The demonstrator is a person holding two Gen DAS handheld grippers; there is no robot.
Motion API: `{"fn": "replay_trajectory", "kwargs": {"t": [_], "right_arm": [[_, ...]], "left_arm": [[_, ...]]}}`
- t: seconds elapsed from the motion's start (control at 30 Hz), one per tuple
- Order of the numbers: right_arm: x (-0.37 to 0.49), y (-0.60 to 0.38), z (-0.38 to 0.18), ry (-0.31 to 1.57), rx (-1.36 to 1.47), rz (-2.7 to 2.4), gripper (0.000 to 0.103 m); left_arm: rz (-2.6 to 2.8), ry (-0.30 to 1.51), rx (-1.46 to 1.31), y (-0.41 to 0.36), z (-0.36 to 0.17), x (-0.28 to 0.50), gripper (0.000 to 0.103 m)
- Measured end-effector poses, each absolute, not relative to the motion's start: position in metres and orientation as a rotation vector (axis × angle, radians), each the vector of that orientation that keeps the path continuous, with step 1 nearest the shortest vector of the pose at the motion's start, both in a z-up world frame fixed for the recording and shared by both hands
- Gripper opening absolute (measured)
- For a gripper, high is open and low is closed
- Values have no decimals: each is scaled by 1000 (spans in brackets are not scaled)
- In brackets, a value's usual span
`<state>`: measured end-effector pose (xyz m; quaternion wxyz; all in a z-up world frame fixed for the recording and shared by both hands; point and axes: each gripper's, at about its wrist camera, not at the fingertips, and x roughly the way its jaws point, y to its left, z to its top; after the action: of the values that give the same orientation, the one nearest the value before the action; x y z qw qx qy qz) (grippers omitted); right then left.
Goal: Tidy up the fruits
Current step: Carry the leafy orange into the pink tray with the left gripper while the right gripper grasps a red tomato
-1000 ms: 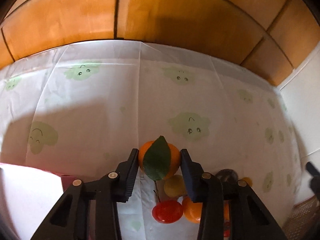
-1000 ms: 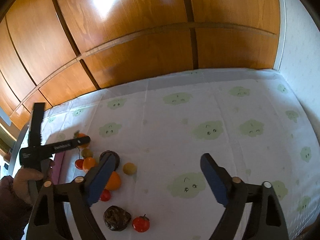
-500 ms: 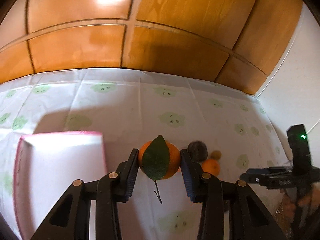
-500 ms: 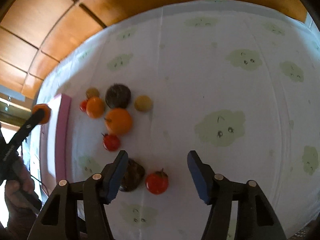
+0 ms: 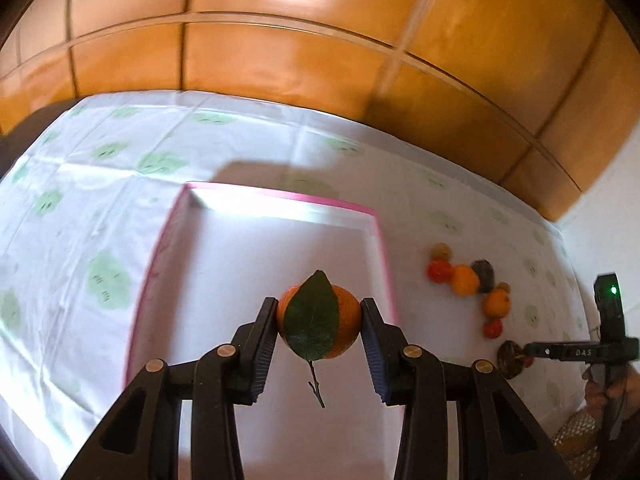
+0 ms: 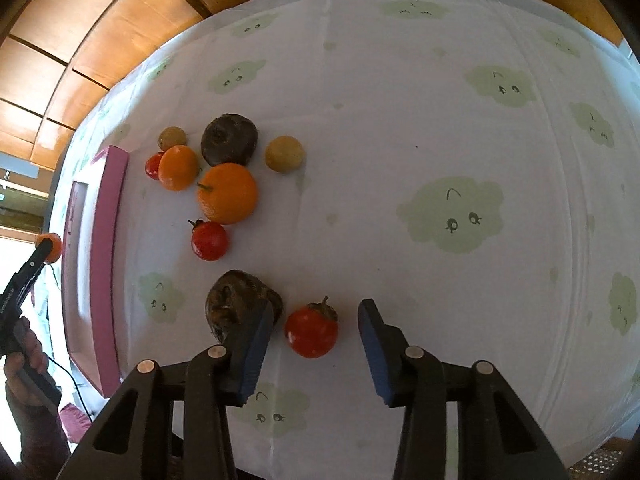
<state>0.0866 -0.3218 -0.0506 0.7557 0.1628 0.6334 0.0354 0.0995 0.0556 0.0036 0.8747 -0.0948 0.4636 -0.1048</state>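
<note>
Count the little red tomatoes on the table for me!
3: one between the right tongs, one below the big orange, one half-hidden behind the smaller orange.

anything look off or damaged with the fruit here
Nothing spilled. The dark wrinkled fruit beside the red tomato looks shrivelled against the smooth ones. The left gripper holds an orange whose leaf covers its front.

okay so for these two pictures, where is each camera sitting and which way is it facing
Left wrist: sits on the left claw, looking down along its fingers at the pink tray; the claw grips a leafy orange.
Right wrist: sits on the right claw, facing steeply down at a red tomato between its closing fingers; a hand shows at left.
Shared: the tray, the fruit cluster, each other's claw.
</note>
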Motion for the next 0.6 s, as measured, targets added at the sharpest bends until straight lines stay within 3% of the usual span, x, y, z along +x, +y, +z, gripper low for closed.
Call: {"fn": "replay_trajectory", "kwargs": {"t": [0.1,0.17,0.23,0.6], "right_arm": [[83,-324,-52,1388,354,84,44],[81,-325,-52,1389,357,79,33],[81,-327,-55,1403,354,72,29],[85,-306,-57,1404,212,66,28]], "left_arm": [[-192,966,-210,65,4,108,41],[-152,981,-234,70,1,117,41],[-126,997,-241,70,-2,129,41],[-151,1017,-206,33,-25,173,40]]}}
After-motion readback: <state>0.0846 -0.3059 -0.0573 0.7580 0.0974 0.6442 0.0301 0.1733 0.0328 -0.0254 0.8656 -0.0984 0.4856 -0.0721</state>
